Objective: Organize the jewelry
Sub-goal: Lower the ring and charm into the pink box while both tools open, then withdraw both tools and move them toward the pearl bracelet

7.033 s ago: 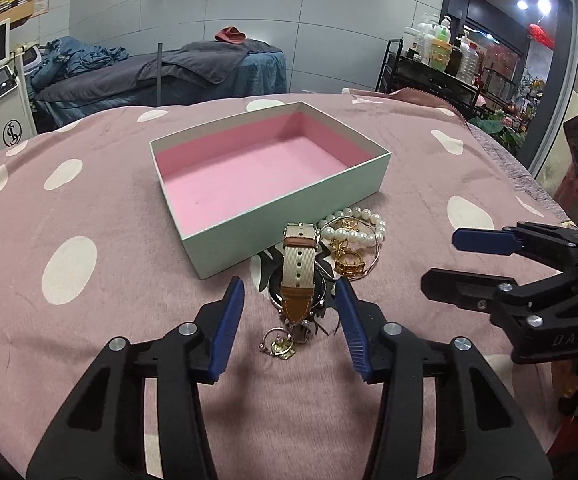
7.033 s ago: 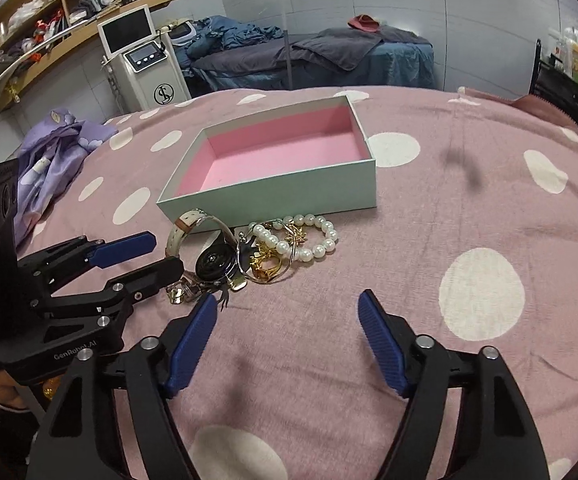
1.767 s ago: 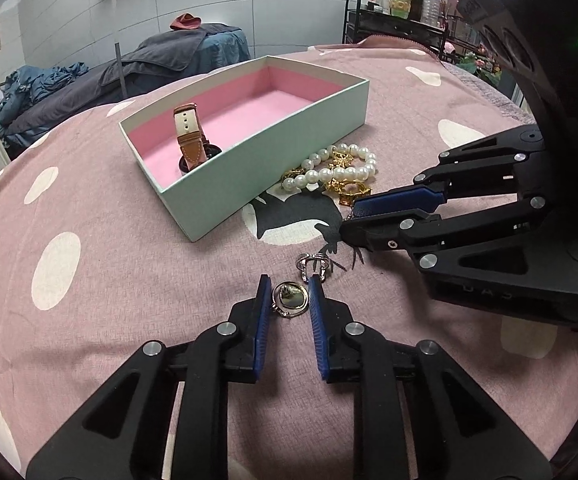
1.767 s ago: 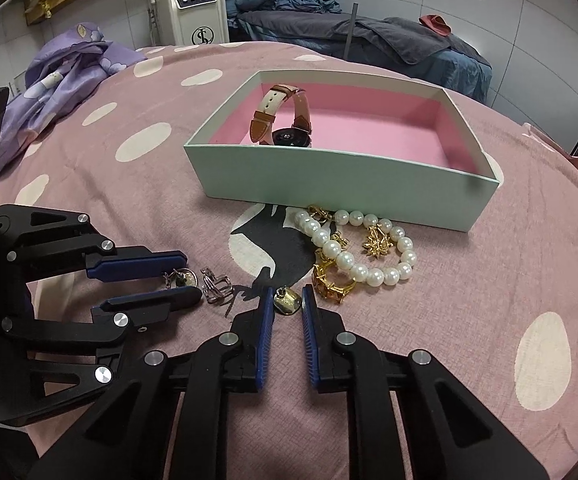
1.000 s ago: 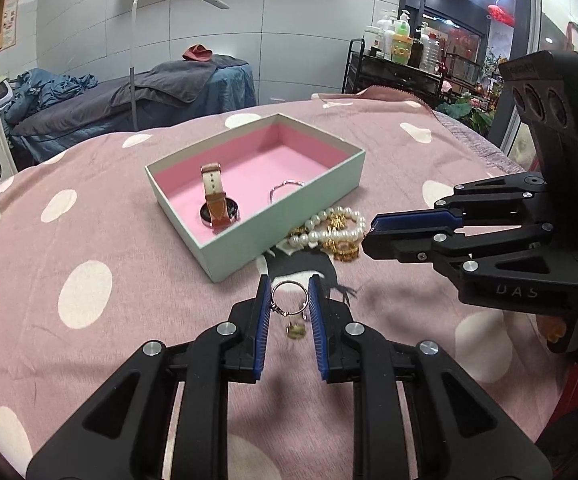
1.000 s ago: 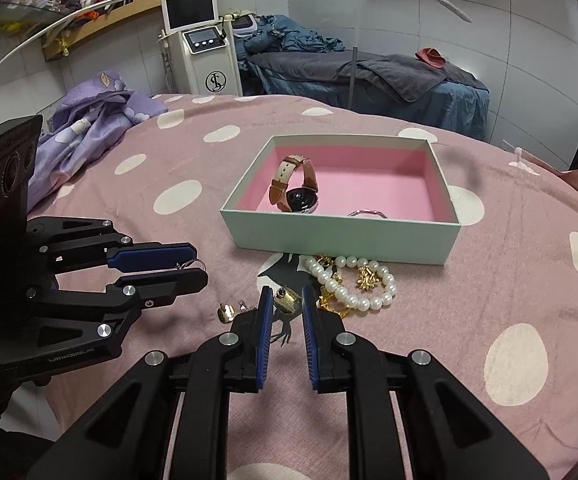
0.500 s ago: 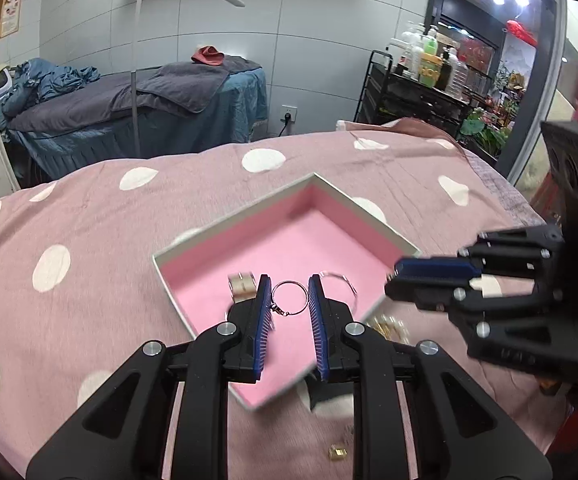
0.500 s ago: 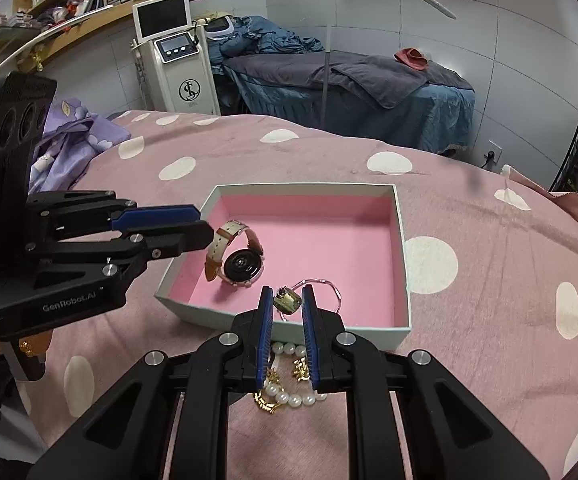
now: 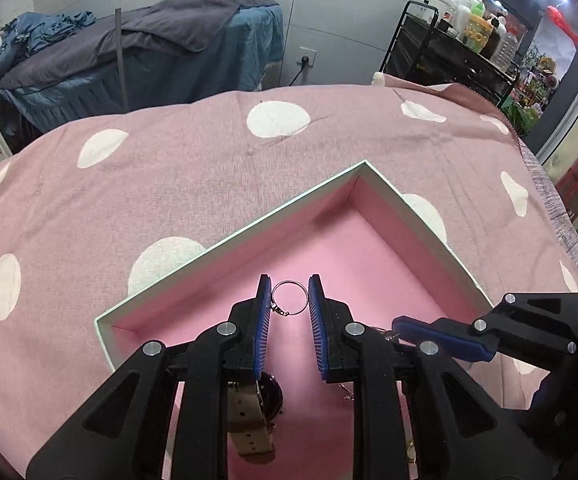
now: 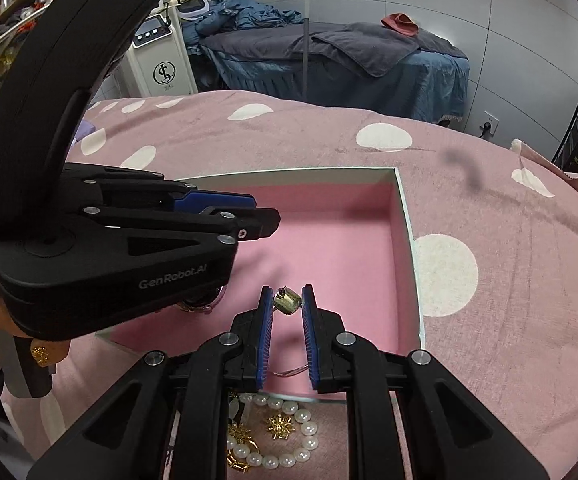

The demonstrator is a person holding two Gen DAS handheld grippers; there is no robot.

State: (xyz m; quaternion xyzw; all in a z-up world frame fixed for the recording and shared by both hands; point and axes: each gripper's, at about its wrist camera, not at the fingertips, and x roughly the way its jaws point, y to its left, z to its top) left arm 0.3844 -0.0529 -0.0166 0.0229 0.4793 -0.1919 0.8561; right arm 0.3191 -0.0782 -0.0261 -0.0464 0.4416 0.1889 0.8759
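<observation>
Left claw (image 9: 289, 300): clenched on a thin silver ring (image 9: 289, 298) with a small clasp hanging at its side; we hold it by the edges between the blue pads, above the pink floor of the box (image 9: 373, 196), so that letting go should drop it inside. Right claw (image 10: 287, 304): clenched on a small gold charm (image 10: 287, 303), pinched at the very tips and likewise poised over the box interior, near the right-hand wall. We judge both pieces ready for release; the light grip at the tips suits such small items but risks a slip or a piece sticking to a pad. Box contents: a watch (image 9: 255, 420) with a tan strap lies below the left claw; a fine wire piece (image 10: 289, 371) rests near the front wall. Outside the box, just before its front wall on the pink spotted cloth (image 10: 509, 240): a pearl bracelet (image 10: 285, 436) and gold pieces (image 10: 279, 426), not yet sorted. Task partly done, in our estimate.
</observation>
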